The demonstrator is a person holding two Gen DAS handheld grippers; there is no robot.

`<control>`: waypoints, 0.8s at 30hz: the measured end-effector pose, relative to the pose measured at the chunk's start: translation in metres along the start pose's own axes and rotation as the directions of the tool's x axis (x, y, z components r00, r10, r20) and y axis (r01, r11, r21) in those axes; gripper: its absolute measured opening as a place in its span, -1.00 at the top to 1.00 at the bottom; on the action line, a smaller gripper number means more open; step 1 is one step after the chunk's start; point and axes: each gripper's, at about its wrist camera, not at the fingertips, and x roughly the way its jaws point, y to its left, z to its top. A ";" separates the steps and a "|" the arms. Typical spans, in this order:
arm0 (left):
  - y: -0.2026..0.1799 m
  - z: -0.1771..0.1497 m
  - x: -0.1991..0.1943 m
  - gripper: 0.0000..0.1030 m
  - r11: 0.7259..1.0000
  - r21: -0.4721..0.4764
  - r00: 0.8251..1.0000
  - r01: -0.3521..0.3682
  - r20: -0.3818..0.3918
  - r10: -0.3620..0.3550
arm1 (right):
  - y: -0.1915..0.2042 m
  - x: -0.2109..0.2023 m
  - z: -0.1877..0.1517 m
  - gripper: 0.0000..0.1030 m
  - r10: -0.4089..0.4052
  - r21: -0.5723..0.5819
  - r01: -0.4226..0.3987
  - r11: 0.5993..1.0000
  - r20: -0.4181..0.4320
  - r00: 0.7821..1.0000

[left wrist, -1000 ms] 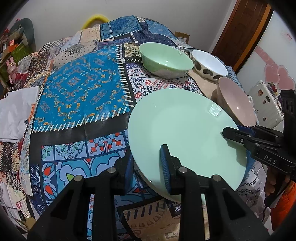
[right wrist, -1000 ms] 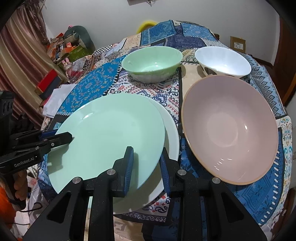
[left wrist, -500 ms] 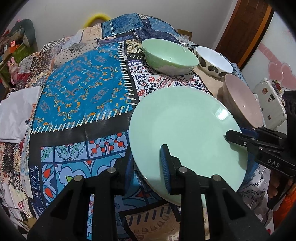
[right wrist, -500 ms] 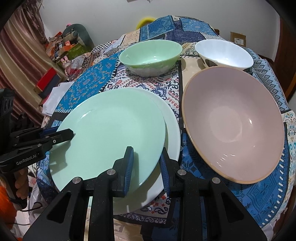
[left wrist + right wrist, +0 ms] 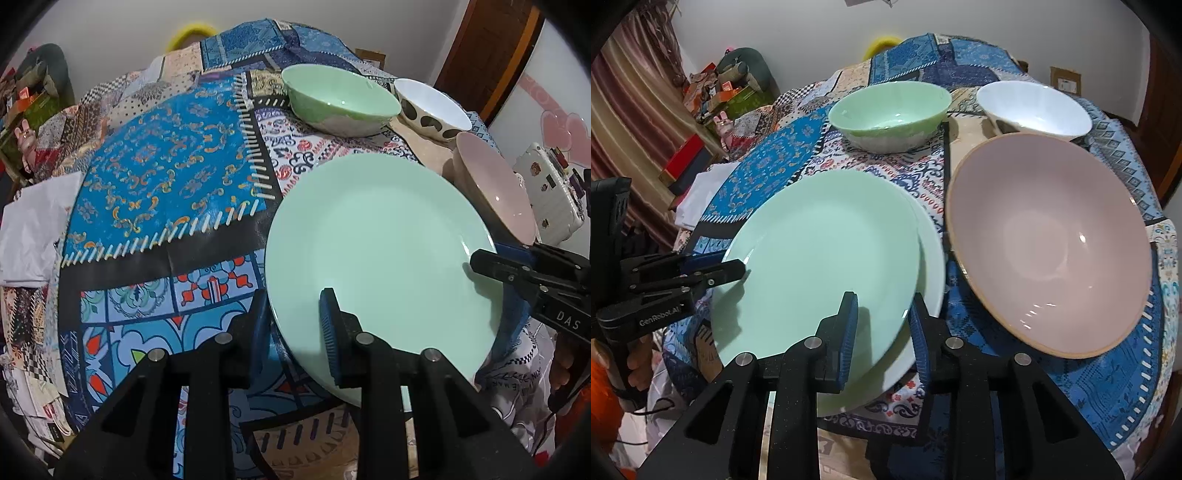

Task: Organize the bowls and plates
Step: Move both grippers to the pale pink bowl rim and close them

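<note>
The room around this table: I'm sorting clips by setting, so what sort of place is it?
Most likely a lived-in home, not a lab. A patchwork tablecloth covers the round table, household clutter and a toy rabbit sit by a striped curtain, and a wooden door stands nearby.

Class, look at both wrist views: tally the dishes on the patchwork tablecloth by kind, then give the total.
Plates: 2, a round mint-green plate over a round pale white plate.
Bowls: 3, a mint-green bowl, a white bowl with dark spots and a wide pink bowl.
Total: 5
</note>
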 end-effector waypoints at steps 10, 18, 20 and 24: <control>-0.012 0.017 -0.040 0.45 0.999 0.033 0.995 -0.012 0.096 0.009 | -0.010 -0.040 0.004 0.45 -0.067 -0.002 0.067 0.998 0.100 0.993; -0.049 0.041 -0.072 -0.13 0.994 0.107 0.979 -0.004 0.201 -0.018 | -0.034 -0.084 0.013 0.00 -0.151 0.057 0.142 0.988 0.236 0.960; -0.059 0.047 -0.075 -0.29 0.993 0.120 0.976 0.003 0.216 -0.029 | -0.041 -0.090 0.014 -0.10 -0.174 0.074 0.160 0.984 0.253 0.952; -0.078 0.061 -0.070 -0.46 0.991 0.128 0.973 0.032 0.223 -0.061 | -0.059 -0.100 0.014 -0.24 -0.219 0.118 0.193 0.974 0.276 0.936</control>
